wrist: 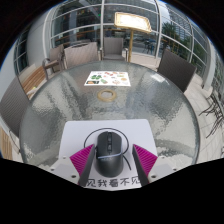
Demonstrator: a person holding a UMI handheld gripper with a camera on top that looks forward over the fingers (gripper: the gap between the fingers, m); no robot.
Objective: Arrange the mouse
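Note:
A black mouse (108, 150) lies on a white mat (85, 134) printed with dark characters along its near edge, on a round glass table (60, 105). My gripper (112, 160) is low over the mat with the mouse between its fingers. The left magenta pad (84, 160) lies against the mouse's left side. A thin strip of white mat shows between the mouse and the right pad (143, 160). The gripper is open around the mouse, which rests on the mat.
A sheet with coloured pictures (108, 77) lies across the glass table. Dark chairs (52, 60) stand around the table, one at the far right (176, 68). Glass walls and a lit sign (132, 19) lie beyond.

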